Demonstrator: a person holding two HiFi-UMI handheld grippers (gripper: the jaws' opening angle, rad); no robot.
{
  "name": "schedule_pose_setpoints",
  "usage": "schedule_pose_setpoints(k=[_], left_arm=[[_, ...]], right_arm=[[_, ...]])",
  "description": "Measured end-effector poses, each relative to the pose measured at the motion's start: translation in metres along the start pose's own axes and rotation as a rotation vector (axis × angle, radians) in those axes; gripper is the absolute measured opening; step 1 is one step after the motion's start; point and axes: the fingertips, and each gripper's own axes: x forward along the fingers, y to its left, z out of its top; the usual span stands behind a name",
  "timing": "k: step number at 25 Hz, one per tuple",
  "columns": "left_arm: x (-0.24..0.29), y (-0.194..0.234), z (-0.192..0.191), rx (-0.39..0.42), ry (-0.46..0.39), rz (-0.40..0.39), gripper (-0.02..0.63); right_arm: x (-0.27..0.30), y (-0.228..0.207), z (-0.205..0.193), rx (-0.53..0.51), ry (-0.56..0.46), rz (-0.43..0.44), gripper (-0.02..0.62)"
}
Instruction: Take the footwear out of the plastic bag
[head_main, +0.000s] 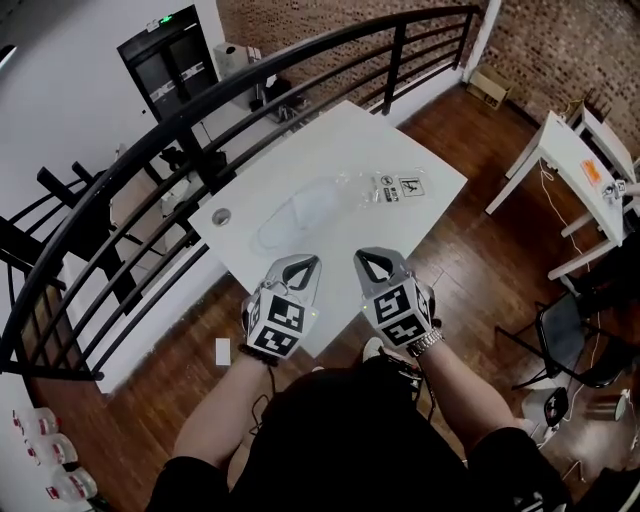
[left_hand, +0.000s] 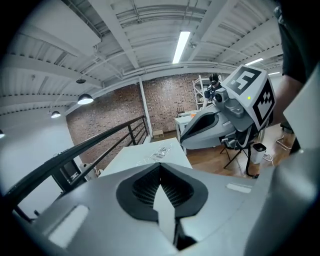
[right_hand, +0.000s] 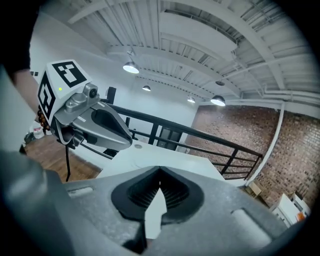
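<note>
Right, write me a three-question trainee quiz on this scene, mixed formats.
1. True or false: the left tongs are gripping the plastic bag.
2. Multiple choice: the bag lies on A) the white table; B) a sofa; C) a sink.
3. Fill in: the left tongs and the right tongs are both ____ (open or shut).

Key: 1 false, they are empty and short of the bag; 2 A; 3 shut.
</note>
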Motion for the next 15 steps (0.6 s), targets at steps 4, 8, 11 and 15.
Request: schedule_pose_setpoints(k=[4, 8, 11, 15], left_arm=[[-0.006, -0.017, 0.018, 0.005, -0.029, -0.004, 0.015], [-0.007, -0.030, 0.034, -0.008, -0.043, 0.015, 0.015], [-0.007, -0.042, 0.041, -0.031, -0.044, 0.039, 0.015], [-0.007, -0.059, 0.050, -0.045, -0.038, 0.078, 0.015]], right_arm=[[-0.016, 0.000, 0.004, 0.011, -0.031, -0.001, -0.008], [-0.031, 0.000, 0.008, 0.012, -0.068, 0.020, -0.008], [-0.044, -0.003, 0.007, 0.017, -0.092, 0.035, -0.008], [-0.062, -0.007, 0.004, 0.017, -0.119, 0.063, -0.008]])
